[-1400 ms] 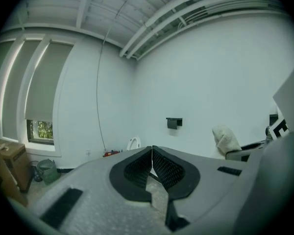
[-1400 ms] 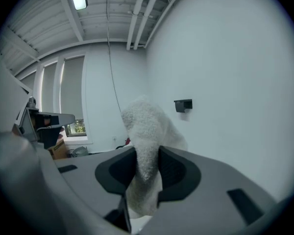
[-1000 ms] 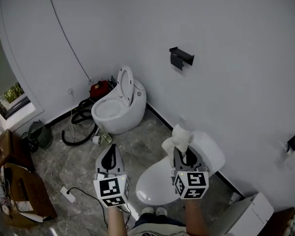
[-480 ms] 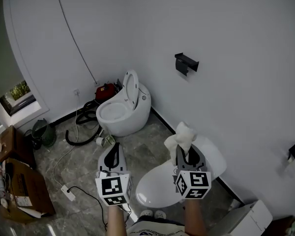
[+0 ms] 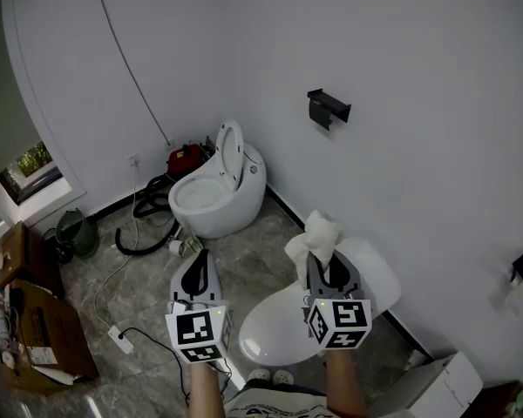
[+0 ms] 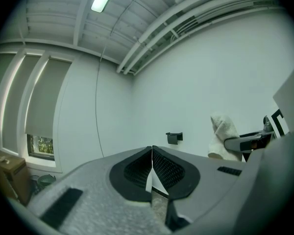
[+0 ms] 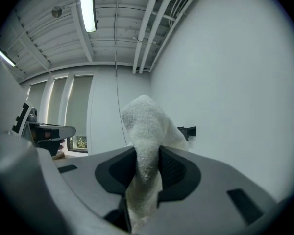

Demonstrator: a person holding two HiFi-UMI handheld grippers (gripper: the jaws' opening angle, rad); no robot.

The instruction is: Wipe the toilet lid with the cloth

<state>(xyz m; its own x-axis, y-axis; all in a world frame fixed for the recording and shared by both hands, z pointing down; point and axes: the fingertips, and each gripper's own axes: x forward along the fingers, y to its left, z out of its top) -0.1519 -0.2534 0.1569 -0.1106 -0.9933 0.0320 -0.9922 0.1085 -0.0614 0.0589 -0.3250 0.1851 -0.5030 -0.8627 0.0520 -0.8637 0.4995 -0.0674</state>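
Right gripper (image 5: pixel 329 273) pinches a white cloth (image 5: pixel 317 239) above the closed toilet lid (image 5: pixel 275 329). Left gripper (image 5: pixel 198 266), jaws pressed together and empty, hovers at its nine o'clock.

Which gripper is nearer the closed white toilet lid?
Right. The right gripper, shut on the white cloth, is above the toilet lid; the left gripper is over the floor beside it.

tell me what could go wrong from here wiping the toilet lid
The right gripper pinches only a bunched strip of the cloth; wiping pressure might pull it free. The loose bunch beyond the jaws might fold over, letting the hard tips touch the toilet lid.
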